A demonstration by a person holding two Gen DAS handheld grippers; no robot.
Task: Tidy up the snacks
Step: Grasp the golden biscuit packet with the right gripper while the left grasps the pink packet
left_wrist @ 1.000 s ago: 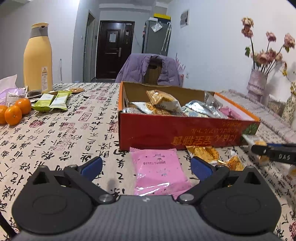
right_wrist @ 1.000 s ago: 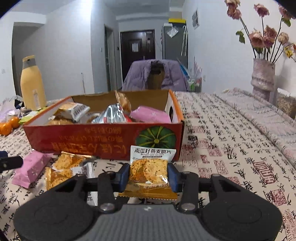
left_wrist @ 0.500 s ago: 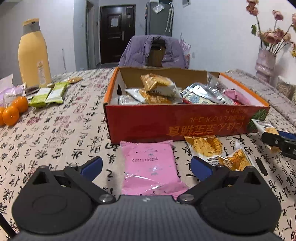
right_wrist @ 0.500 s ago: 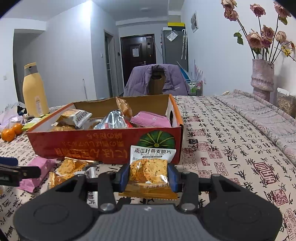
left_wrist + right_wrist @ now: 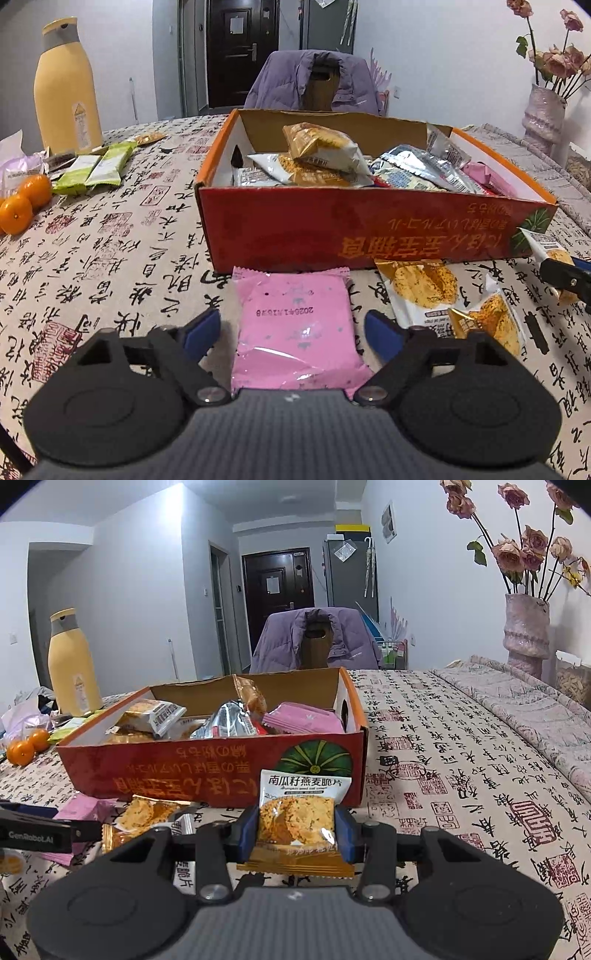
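Observation:
A red cardboard box (image 5: 369, 229) holds several snack packets; it also shows in the right wrist view (image 5: 207, 771). My left gripper (image 5: 293, 332) is open, its blue pads either side of a pink packet (image 5: 295, 325) that lies flat on the tablecloth in front of the box. Two orange cracker packets (image 5: 424, 288) lie to its right. My right gripper (image 5: 295, 830) is shut on an orange pumpkin-seed oat crisp packet (image 5: 297, 819), held above the table before the box's right front corner.
A yellow bottle (image 5: 68, 88), green packets (image 5: 92, 170) and oranges (image 5: 22, 203) stand at the left. A vase of dried roses (image 5: 526, 627) stands at the right. A chair with a purple jacket (image 5: 314, 81) is behind the table.
My left gripper has tilted down and closed in over the pink packet. My right gripper has lifted a little with its packet.

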